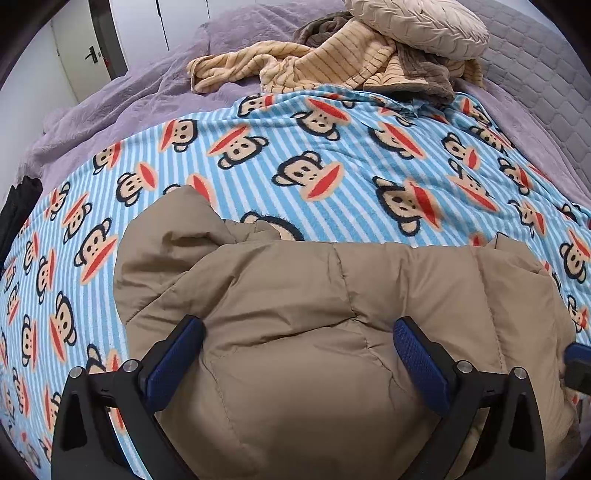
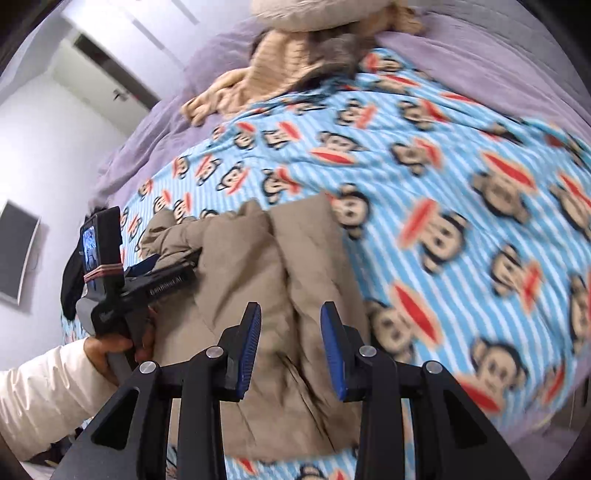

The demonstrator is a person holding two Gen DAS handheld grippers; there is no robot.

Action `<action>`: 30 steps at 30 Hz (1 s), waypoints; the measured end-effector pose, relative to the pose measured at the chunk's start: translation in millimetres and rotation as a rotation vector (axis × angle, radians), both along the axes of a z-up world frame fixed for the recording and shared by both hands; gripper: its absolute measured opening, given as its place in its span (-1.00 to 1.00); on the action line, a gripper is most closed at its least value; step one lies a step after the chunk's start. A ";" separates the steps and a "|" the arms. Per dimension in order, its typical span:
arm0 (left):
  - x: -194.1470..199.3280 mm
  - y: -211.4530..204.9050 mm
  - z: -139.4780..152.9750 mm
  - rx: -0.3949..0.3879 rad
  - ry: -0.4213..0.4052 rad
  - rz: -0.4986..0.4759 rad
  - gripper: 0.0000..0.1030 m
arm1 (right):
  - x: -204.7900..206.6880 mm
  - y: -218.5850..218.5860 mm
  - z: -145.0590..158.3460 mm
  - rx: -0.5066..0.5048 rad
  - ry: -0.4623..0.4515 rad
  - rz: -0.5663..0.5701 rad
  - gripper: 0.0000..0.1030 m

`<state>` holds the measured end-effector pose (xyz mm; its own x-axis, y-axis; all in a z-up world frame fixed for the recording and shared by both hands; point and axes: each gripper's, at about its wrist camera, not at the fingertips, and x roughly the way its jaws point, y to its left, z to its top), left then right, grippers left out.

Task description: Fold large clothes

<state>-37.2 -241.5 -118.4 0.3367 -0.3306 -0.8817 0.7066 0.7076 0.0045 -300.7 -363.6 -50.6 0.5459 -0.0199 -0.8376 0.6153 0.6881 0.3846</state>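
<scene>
Garment: tan padded jacket, lower centre of the left wrist view, lying on the monkey-print blanket spread over the bed.
Fold state: I judge it partly done; the jacket reads as a doubled, narrow bundle in the right wrist view, still puffy, a loose flap at its far left end.
Left gripper: jaws wide apart, straddling the jacket's bulge, clamped on nothing.
Right gripper: jaws part-way apart above the jacket, nothing pinched.
Left to do: flatten, tuck the flap, likely one more fold.
Background: striped beige clothes and a pillow, upper frame, untouched.
</scene>
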 end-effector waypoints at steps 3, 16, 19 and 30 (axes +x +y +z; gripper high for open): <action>-1.5 0.9 -0.4 -0.008 0.000 -0.010 1.00 | 33.7 2.0 -32.5 0.012 0.082 0.046 -0.29; -10.9 5.0 11.7 0.068 0.024 -0.012 1.00 | 24.2 7.5 -94.8 0.153 0.179 0.008 -0.30; -17.0 17.4 23.0 0.087 0.054 0.017 1.00 | 24.3 6.0 -95.7 0.168 0.181 0.021 -0.30; -56.7 86.8 28.0 0.095 0.184 0.224 1.00 | 19.1 7.4 -81.9 0.203 0.204 0.137 -0.19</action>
